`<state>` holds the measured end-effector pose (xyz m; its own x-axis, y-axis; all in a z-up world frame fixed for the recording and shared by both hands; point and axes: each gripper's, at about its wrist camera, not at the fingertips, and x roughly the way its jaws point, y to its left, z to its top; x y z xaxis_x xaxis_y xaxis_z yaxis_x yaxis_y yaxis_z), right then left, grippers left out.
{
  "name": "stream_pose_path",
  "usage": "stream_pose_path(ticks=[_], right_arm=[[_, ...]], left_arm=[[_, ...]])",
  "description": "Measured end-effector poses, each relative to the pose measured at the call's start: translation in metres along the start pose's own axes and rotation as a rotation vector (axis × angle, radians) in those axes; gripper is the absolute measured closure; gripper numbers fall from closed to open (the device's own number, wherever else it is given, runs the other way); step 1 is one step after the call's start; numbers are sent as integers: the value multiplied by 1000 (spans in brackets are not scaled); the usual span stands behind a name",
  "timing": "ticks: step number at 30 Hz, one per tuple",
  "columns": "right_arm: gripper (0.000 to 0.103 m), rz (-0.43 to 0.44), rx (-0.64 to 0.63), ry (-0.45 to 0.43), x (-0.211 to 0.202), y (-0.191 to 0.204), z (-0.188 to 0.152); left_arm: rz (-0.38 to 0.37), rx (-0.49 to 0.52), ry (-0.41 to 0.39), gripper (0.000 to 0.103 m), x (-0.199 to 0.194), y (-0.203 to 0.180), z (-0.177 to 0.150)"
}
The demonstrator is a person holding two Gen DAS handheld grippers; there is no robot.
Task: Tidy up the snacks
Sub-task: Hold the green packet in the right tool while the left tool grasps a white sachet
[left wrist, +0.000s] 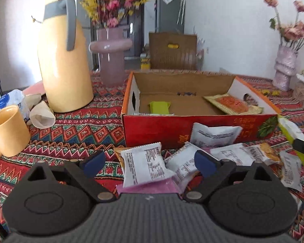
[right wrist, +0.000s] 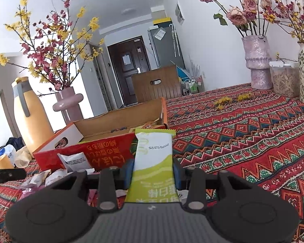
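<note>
A red cardboard box (left wrist: 158,129) stands open on the patterned cloth; it also shows in the right wrist view (right wrist: 87,151). Inside lie a green packet (left wrist: 159,107) and an orange packet (left wrist: 232,103). Several white snack packets (left wrist: 146,167) lie in a heap in front of the box. My left gripper (left wrist: 150,165) is open, its jaws either side of that heap. My right gripper (right wrist: 154,173) is shut on a green-and-white snack packet (right wrist: 155,158), held upright near the box's right front corner; that packet also shows at the right edge of the left wrist view (left wrist: 289,133).
A yellow thermos jug (left wrist: 62,60), a yellow mug (left wrist: 8,129), crumpled paper cups (left wrist: 41,115) and a pink vase (left wrist: 111,56) stand left of the box. More vases (right wrist: 257,60) and a clear jar (right wrist: 284,79) stand at the far right. A wooden chair (left wrist: 172,50) is behind the table.
</note>
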<state>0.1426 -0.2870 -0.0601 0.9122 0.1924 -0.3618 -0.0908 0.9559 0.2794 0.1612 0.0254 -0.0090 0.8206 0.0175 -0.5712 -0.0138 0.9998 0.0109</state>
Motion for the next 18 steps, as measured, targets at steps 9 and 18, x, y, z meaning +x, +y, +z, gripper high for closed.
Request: stream_pose_path(ticks=[9, 18], right_arm=[[65, 24, 36, 1, 0, -6, 0], [65, 49, 51, 2, 0, -8, 0]], left_arm=[[43, -93, 159, 27, 44, 13, 8], [22, -78, 164, 59, 41, 13, 6]])
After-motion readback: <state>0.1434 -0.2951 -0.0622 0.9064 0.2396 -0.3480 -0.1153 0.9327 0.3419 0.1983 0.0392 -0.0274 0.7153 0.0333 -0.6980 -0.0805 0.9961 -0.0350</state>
